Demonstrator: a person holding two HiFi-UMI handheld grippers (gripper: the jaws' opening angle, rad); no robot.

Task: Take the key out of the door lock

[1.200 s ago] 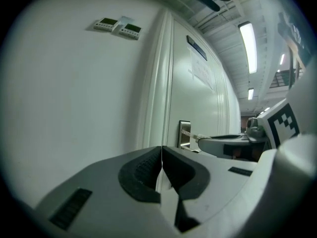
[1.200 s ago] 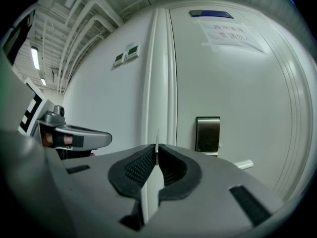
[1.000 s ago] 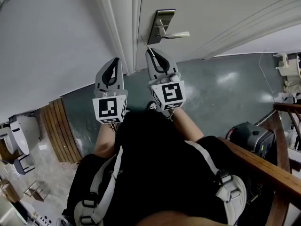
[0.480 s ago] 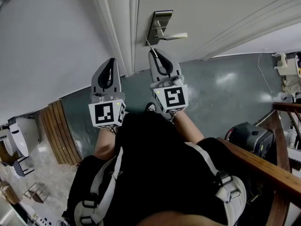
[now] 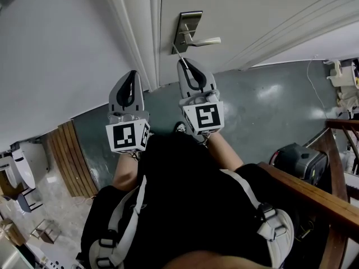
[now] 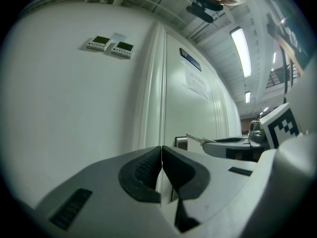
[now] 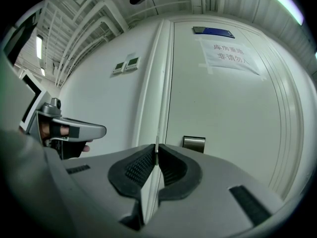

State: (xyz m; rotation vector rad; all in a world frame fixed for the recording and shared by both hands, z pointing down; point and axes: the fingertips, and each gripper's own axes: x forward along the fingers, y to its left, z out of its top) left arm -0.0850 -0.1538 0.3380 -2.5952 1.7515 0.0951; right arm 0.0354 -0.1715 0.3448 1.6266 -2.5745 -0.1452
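Head view shows both tools held level before the white door, side by side; the right gripper is seen nearest the lock plate, just below the lever handle, with the left gripper to its left, in front of the door frame. A thin metal strip, judged to be the key, is pinched between the right jaws, which are pressed onto it; its far tip points towards the plate's lower end and appears free of it, though contact cannot be ruled out from above. In the right gripper view the key is seen edge-on, left of the lock plate; it is therefore judged to be out of the lock. The left jaws are pressed together with nothing between them; that tool is probably held aside so that the pull is not obstructed.
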